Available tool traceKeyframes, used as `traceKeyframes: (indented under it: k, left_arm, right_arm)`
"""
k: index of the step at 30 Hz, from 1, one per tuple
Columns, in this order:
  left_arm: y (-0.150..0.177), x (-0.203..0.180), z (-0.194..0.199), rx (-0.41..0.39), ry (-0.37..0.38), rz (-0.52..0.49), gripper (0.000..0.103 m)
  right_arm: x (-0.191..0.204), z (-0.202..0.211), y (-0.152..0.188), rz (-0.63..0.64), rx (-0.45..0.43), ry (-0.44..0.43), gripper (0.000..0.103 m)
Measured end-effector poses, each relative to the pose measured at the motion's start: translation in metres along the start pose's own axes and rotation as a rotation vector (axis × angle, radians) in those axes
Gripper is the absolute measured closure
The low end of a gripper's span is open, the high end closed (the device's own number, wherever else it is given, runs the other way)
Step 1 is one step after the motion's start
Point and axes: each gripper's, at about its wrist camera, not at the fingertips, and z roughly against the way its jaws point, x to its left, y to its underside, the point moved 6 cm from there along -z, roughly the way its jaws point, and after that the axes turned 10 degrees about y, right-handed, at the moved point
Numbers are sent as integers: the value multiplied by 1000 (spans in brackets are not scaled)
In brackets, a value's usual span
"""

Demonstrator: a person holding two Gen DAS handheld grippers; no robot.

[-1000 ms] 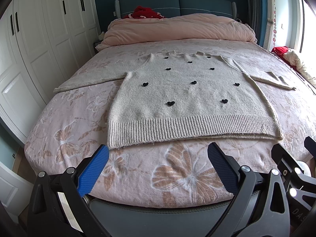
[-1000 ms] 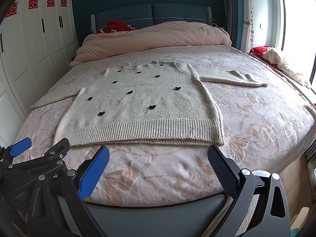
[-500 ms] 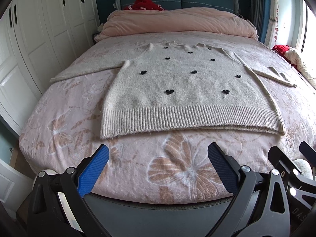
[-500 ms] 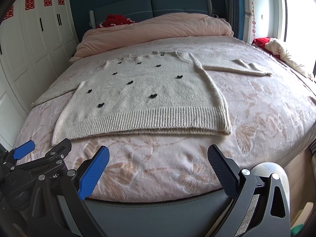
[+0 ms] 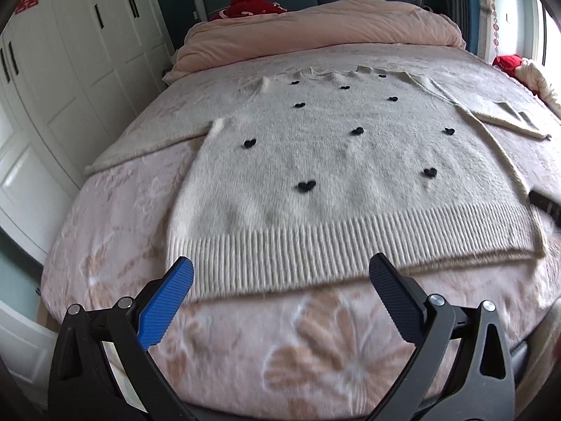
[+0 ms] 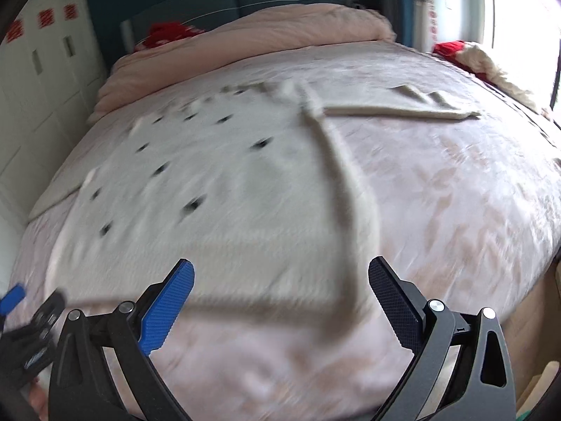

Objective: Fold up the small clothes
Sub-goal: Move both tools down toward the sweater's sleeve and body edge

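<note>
On a pink floral bedspread (image 5: 147, 189) lies the cream sweater (image 5: 343, 175), flat, sleeves out at 9 and 3 o'clock. White wardrobes (image 5: 80, 52) stand at 10 o'clock. Left gripper (image 5: 280, 293) and right gripper (image 6: 280, 293) hover spread, empty; right view is blurred.

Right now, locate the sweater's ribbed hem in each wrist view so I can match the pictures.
Left wrist view: the ribbed hem runs across the lower middle, just beyond the open left gripper.
Right wrist view: the hem is a blurred band at lower centre-left, just beyond the open right gripper.
Shared landmark: the pink duvet rolled up at the headboard.
</note>
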Motion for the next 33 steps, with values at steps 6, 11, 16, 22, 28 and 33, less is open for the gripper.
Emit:
traceKeyframes:
  k: [6, 11, 16, 22, 28, 33]
  left_arm:
    - [-37, -7, -36, 30, -16, -2, 5]
    - [-49, -12, -68, 72, -14, 12, 5]
    - [-53, -13, -85, 92, 19, 47, 5]
    - [-45, -4, -95, 126, 42, 78, 5]
    - [-39, 7, -95, 130, 33, 92, 5]
    - [-38, 13, -91, 121, 55, 122, 5]
  right_arm:
    - [-100, -95, -116, -95, -40, 188, 5]
    - [-179, -177, -178, -272, 17, 222, 5]
    - [-238, -229, -188, -545, 82, 205, 5]
    - [-255, -256, -188, -732, 60, 119, 28]
    - [-234, -253, -211, -740, 36, 15, 92]
    - [-152, -190, -277, -594, -140, -193, 92]
